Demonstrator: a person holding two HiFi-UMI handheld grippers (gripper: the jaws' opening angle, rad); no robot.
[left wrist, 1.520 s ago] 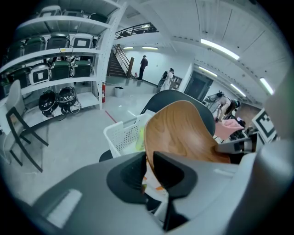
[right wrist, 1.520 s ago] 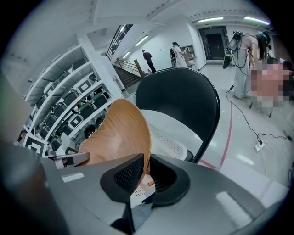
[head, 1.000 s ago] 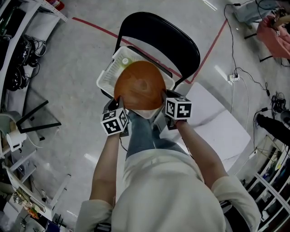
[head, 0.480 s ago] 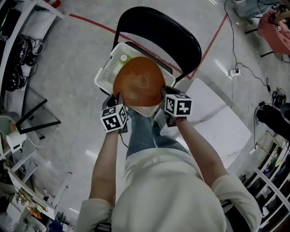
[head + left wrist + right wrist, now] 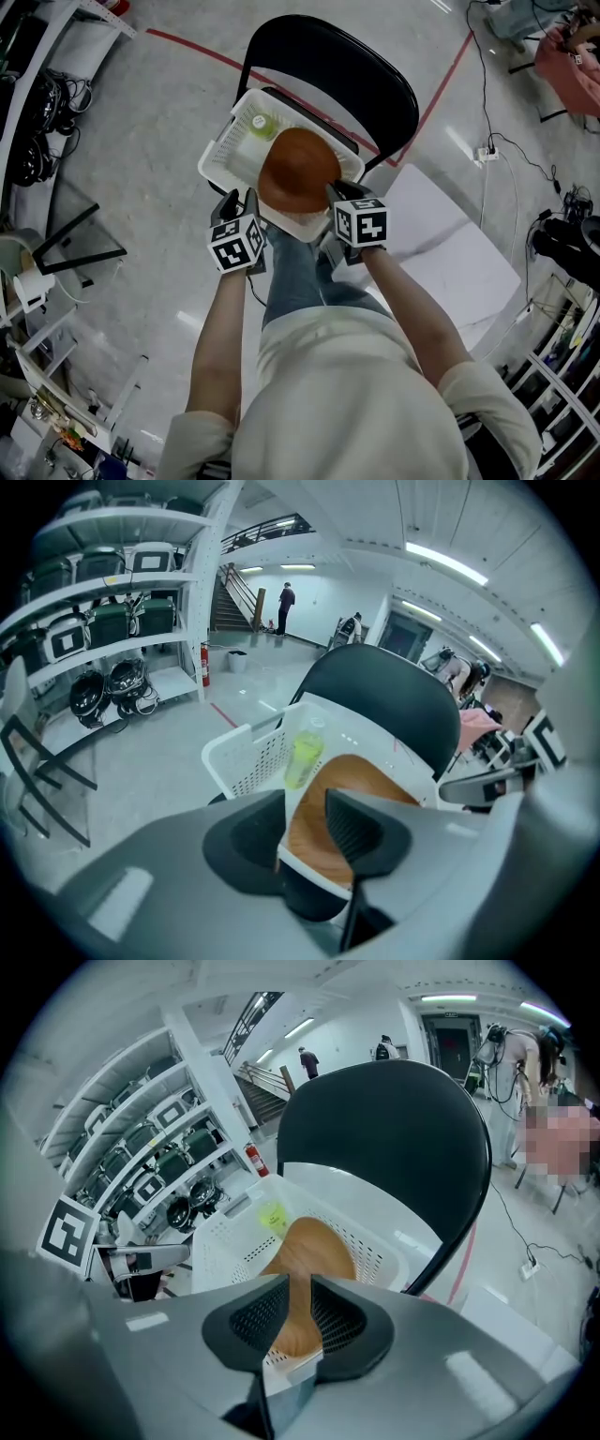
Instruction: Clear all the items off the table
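Wood, seemingly: the round brown plate [image 5: 298, 171] looks stiff, light and smooth, best taken by its thin rim. It leans in the white basket [image 5: 228, 141] on the black chair [image 5: 375, 84], upper middle of the head view. The left gripper [image 5: 302, 810] has just spread its jaws wide, off it; the right gripper [image 5: 298, 1288], jaws just easing apart, pinches the rim.
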